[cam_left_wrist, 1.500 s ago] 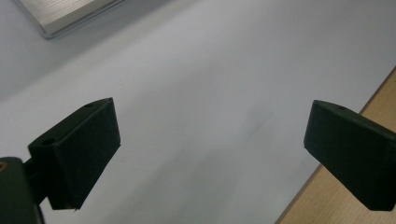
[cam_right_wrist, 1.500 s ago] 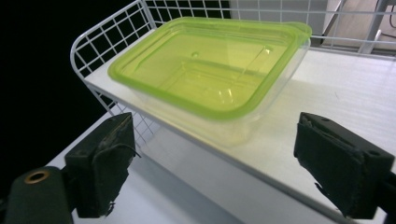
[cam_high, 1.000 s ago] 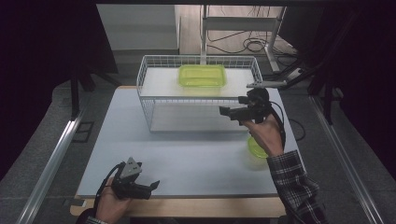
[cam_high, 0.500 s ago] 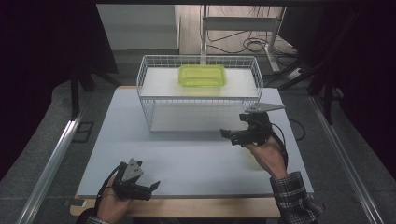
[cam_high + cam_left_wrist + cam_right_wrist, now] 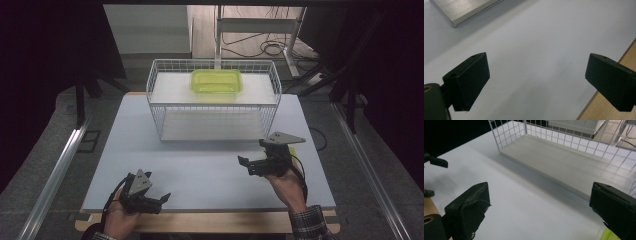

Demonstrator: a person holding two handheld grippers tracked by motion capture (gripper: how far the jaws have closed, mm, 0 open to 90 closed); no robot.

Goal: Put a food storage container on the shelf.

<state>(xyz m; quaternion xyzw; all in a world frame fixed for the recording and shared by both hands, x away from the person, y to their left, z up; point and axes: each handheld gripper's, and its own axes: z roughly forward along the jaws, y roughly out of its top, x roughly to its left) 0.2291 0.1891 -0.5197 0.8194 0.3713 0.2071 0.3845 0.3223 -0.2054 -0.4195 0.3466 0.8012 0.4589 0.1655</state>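
High view: wire basket [image 5: 160,100] at counter [image 5: 200,165] rear holds green tray [image 5: 216,81] on upper shelf, long axis left-right. Right gripper [image 5: 246,165] lower and nearer counter front than before; left gripper [image 5: 165,198] unmoved at front edge.
Left gripper view: fingers [image 5: 471,80] wide, empty, over bare counter.
Right gripper view: fingers [image 5: 470,207] wide, empty; green object [image 5: 607,234] just beside right finger; lower basket shelf [image 5: 564,162] bare.
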